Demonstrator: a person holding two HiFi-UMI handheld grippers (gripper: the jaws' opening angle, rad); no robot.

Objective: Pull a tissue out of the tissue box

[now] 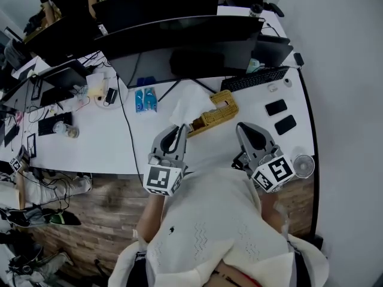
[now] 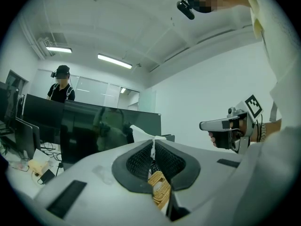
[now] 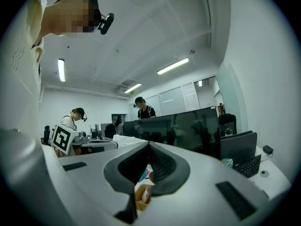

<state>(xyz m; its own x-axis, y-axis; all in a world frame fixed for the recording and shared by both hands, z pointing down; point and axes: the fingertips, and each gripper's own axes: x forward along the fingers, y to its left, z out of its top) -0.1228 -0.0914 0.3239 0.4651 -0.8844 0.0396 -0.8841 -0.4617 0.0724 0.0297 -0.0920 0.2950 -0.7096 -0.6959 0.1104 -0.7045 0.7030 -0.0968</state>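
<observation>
Left gripper (image 1: 181, 128) has its jaws pinched on the white tissue (image 1: 187, 109) just left of the woven tissue box (image 1: 220, 108). The right gripper (image 1: 245, 128), jaws together and empty, hovers beside the box. The pull looks under way; next, seemingly, drawing the sheet clear.

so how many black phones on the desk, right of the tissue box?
2. One phone lies just in front of the keyboard; the other beside it, nearer the desk's front edge. Others may be hidden in the left-side clutter.
</observation>
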